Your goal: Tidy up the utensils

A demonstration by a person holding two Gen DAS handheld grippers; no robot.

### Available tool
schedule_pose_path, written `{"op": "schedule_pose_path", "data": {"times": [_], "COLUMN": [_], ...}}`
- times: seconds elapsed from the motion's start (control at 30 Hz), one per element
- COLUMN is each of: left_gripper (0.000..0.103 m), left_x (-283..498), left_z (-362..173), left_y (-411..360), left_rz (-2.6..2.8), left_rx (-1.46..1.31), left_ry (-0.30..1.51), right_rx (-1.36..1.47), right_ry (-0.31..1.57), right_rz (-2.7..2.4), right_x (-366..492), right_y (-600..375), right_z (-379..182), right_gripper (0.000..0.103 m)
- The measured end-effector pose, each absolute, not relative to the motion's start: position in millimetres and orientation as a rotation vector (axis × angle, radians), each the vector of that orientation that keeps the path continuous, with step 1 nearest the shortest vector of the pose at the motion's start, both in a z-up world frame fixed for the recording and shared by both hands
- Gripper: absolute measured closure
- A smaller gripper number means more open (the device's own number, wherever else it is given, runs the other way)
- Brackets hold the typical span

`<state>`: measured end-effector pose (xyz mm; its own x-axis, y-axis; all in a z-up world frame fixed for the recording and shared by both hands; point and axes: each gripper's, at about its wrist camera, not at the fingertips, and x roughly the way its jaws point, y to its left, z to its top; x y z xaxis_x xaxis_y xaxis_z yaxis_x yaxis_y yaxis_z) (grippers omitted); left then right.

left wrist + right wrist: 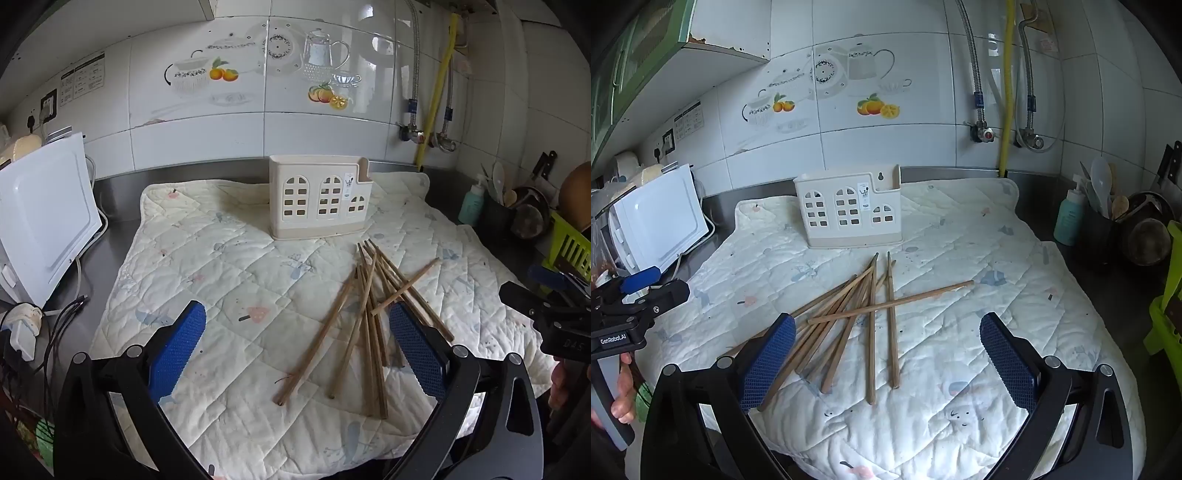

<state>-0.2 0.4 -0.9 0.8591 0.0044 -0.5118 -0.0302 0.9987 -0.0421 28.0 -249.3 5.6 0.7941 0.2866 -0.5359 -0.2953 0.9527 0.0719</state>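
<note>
Several wooden chopsticks [364, 314] lie in a loose, crossed pile on a quilted cream mat [221, 266]; the right wrist view shows the same chopsticks [864, 317] on the mat [960, 258]. Behind them stands a cream plastic utensil holder [319, 197] with window-shaped cut-outs, upright, the holder [849, 210] nearer the wall. My left gripper [297, 347] hovers open above the near ends of the pile, nothing between its blue pads. My right gripper [888, 362] is also open over the pile, holding nothing. Each gripper appears at the edge of the other's view.
A white appliance [44, 218] with cables stands at the left. At the right are a teal bottle [1069, 218], a dark pot of kitchen tools [1100, 229], a bowl and a green basket [1167, 325]. Pipes and valves [986, 133] run down the tiled wall.
</note>
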Motion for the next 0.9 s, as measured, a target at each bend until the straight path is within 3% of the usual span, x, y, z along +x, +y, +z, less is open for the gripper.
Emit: {"op": "schedule_pose_path", "data": {"times": [0.9], "left_gripper": [0.005], "left_x": [4], "left_z": [0], "left_y": [5], "left_rz": [0.077], "left_rx": [-0.088], "left_ry": [0.57], "right_rx": [-0.022], "right_ry": [0.561], "right_rz": [0.3], "right_x": [27], "right_y": [-252], "right_z": [8], "right_gripper": [0.006]}}
